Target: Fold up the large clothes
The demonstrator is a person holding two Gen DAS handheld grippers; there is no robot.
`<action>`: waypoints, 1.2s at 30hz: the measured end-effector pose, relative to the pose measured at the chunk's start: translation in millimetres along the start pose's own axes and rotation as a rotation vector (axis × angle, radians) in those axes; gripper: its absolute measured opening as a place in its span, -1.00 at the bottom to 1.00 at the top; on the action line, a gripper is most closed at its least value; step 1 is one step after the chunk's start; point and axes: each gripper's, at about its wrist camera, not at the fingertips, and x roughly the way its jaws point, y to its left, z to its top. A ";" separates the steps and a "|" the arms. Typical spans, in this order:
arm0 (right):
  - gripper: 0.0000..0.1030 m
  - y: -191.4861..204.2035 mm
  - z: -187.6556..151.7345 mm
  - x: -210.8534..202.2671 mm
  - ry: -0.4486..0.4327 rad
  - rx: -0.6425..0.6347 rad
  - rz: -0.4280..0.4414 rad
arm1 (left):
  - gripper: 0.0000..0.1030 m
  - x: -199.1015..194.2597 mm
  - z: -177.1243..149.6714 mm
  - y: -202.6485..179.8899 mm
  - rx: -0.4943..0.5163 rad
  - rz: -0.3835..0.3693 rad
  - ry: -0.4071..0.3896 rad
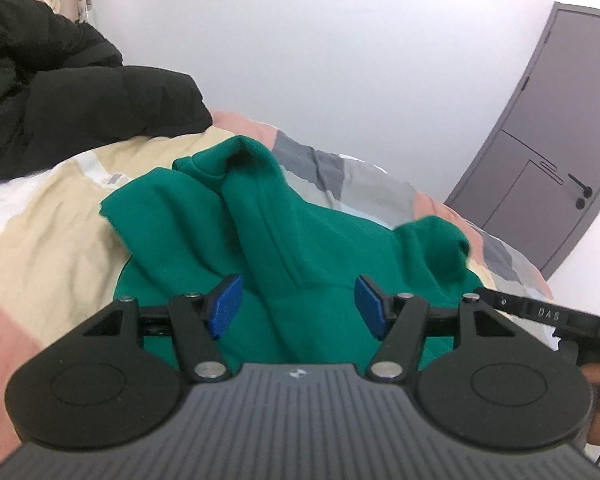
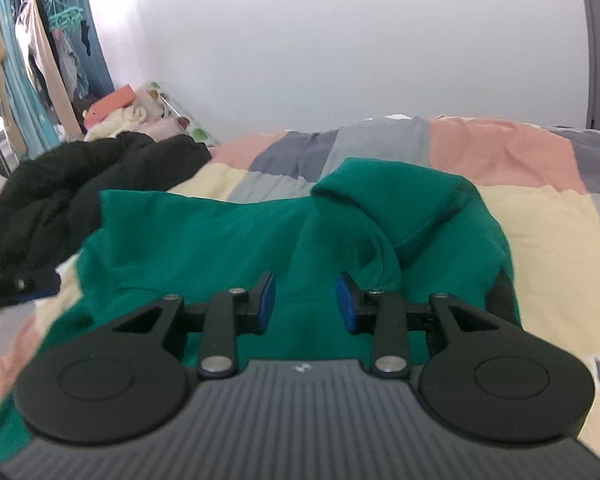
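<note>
The green sweatshirt (image 1: 300, 232) lies crumpled on the bed (image 1: 52, 216), beside a black jacket (image 1: 60, 104). My left claw (image 1: 298, 306) gapes wide, my right claw (image 2: 305, 303) stands narrower; both are empty above the cloth. I'm between grabs, I judge; next, pinch two edges and spread it flat.

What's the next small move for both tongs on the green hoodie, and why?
Probably lower both onto the cloth and pinch an edge. The left tongs and right tongs both stand open above the green hoodie, gripping nothing, and it lies bunched on the patchwork quilt with its hood rumpled, not flat enough to fold.
</note>
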 end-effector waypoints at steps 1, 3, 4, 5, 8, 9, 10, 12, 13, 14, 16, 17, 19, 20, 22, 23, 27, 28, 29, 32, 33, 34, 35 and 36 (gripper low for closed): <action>-0.29 3.8 -1.4 -7.5 -0.002 0.004 0.000 | 0.32 -10.0 -2.3 -5.7 0.012 -0.001 -0.007; -0.27 12.3 -4.8 -27.0 -0.008 0.004 0.010 | 0.32 -31.1 -8.1 -16.3 0.018 -0.007 -0.030; -0.27 16.5 -6.9 -35.7 -0.011 0.004 0.018 | 0.32 -40.9 -11.0 -20.9 0.018 -0.014 -0.034; -0.27 20.0 -9.1 -44.3 -0.012 0.006 0.026 | 0.32 -49.3 -14.2 -25.6 0.021 -0.021 -0.036; -0.28 26.1 -14.6 -69.7 0.009 0.018 0.047 | 0.32 -77.1 -28.1 -38.3 0.046 -0.025 -0.033; -0.28 25.3 -15.1 -79.9 0.026 0.025 0.050 | 0.32 -84.5 -33.1 -40.8 0.049 -0.022 -0.022; -0.27 25.0 -15.1 -90.4 0.036 0.032 0.053 | 0.32 -90.4 -37.9 -42.3 0.052 -0.019 -0.005; -0.28 16.8 -12.6 -110.8 0.051 0.054 0.083 | 0.32 -98.0 -44.1 -42.7 0.055 0.016 0.050; -0.28 8.1 -10.2 -120.3 0.070 0.085 0.101 | 0.33 -101.6 -45.8 -40.9 0.049 0.044 0.071; -0.28 -1.7 -8.0 -128.4 0.087 0.117 0.113 | 0.34 -106.3 -47.3 -37.9 0.042 0.056 0.087; -0.27 -23.1 -6.5 -145.9 0.118 0.175 0.116 | 0.34 -113.3 -48.6 -28.0 0.011 0.063 0.126; -0.17 -33.5 -7.1 -152.9 0.132 0.193 0.112 | 0.35 -116.4 -48.8 -21.2 -0.012 0.061 0.140; -0.01 -55.1 -10.4 -163.2 0.171 0.219 0.103 | 0.41 -120.8 -48.6 -5.0 -0.064 0.050 0.163; 0.03 -63.7 -14.3 -166.3 0.196 0.225 0.097 | 0.42 -122.1 -49.2 3.7 -0.091 0.054 0.179; 0.06 -82.0 -23.6 -168.2 0.249 0.239 0.086 | 0.44 -122.8 -50.4 20.8 -0.140 0.074 0.204; 0.20 -91.0 -29.6 -168.6 0.275 0.257 0.084 | 0.46 -121.7 -51.6 30.6 -0.168 0.091 0.212; 0.55 -122.0 -56.8 -151.9 0.371 0.328 0.127 | 0.47 -109.0 -56.3 67.2 -0.283 0.186 0.262; 0.55 -129.4 -63.2 -145.1 0.391 0.349 0.130 | 0.47 -105.2 -58.1 76.5 -0.326 0.209 0.272; 0.55 -136.2 -67.5 -139.6 0.408 0.366 0.130 | 0.47 -103.3 -58.5 87.7 -0.381 0.223 0.273; 0.55 -142.7 -78.1 -119.4 0.457 0.357 0.144 | 0.46 -94.5 -63.3 106.1 -0.480 0.217 0.274; 0.57 -142.2 -80.2 -112.5 0.464 0.343 0.150 | 0.46 -90.9 -65.4 109.6 -0.503 0.195 0.288; 0.58 -141.8 -80.1 -107.4 0.472 0.334 0.160 | 0.46 -86.9 -67.1 111.0 -0.517 0.166 0.303; 0.58 -141.7 -79.6 -101.6 0.483 0.325 0.169 | 0.46 -82.9 -68.5 110.7 -0.515 0.144 0.319; 0.58 -140.0 -79.1 -96.5 0.489 0.313 0.177 | 0.46 -79.6 -69.2 108.9 -0.505 0.129 0.332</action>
